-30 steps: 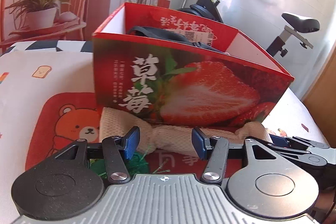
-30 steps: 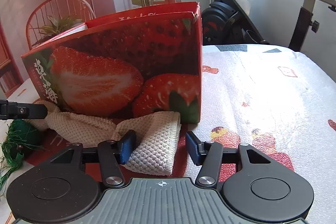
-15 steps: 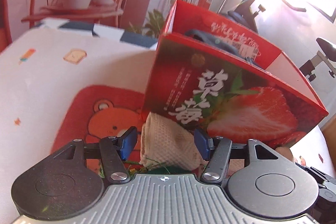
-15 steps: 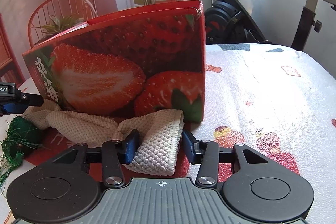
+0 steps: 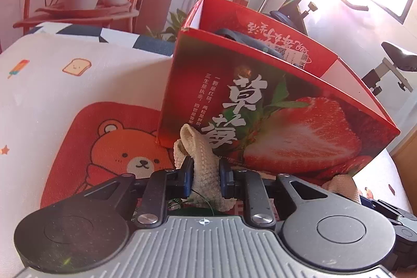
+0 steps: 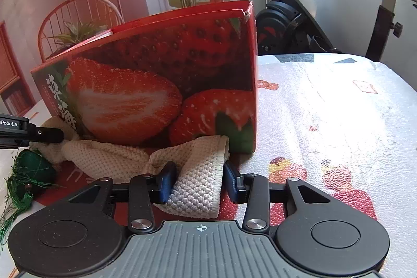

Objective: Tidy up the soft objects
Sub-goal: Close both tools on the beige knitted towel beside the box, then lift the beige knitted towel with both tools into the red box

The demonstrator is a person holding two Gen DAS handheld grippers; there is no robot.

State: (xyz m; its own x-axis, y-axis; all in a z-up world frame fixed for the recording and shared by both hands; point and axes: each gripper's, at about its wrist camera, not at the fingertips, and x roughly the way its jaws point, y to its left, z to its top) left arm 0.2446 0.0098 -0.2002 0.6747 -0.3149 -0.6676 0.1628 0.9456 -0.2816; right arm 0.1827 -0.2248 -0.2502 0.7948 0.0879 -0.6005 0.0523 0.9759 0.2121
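A cream waffle-weave towel (image 6: 198, 181) lies stretched and rumpled along the foot of a tall red strawberry-printed box (image 6: 161, 92), touching its front wall. One end is bunched upright into a narrow fold (image 5: 206, 173); the other end lies flat and doubled by the box's corner. The box stands open-topped with something dark (image 5: 247, 42) inside. A green tasselled bundle (image 6: 31, 171) sits beside the towel.

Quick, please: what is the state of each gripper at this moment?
Left gripper: closing, pads pinching one end of the cream towel.
Right gripper: closing on the towel's other end.
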